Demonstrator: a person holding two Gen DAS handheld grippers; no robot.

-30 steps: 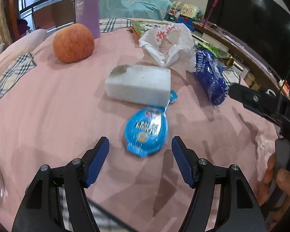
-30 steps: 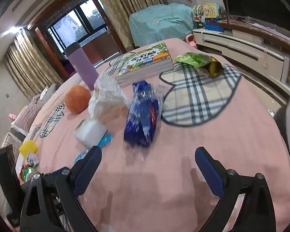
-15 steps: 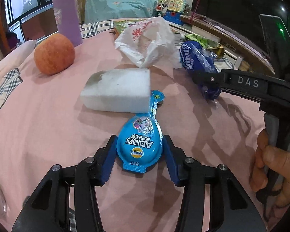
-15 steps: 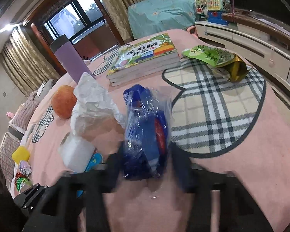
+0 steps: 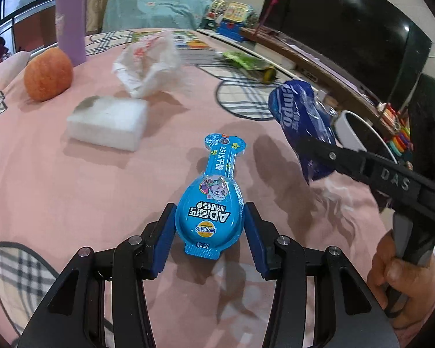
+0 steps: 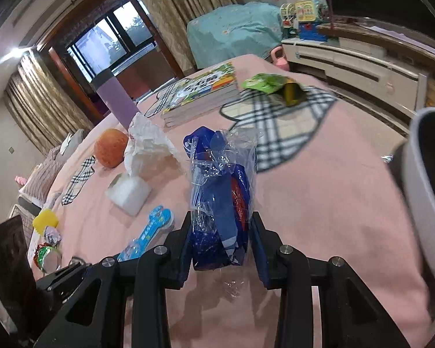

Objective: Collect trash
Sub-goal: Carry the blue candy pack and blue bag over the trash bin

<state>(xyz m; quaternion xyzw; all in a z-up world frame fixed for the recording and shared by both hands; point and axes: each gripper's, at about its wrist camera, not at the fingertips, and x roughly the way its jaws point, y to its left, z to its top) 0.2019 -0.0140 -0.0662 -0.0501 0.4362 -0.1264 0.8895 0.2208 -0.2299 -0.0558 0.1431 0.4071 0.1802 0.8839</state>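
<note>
Pinching a light-blue snack pack (image 5: pixel 210 217), the left gripper (image 5: pixel 209 239) holds it just above the pink worktop (image 5: pixel 58 188). Right gripper (image 6: pixel 221 245) closing on a blue wrapper (image 6: pixel 221 203), beside the white bin (image 6: pixel 420 179).

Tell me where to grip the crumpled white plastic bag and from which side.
Grip the crumpled white plastic bag by its raised top folds, probably coming down from above on the near side. It stands up in a loose peak, so the fingers can close across a thin fold there. The apple and white foam block crowd its left and lower sides.
</note>
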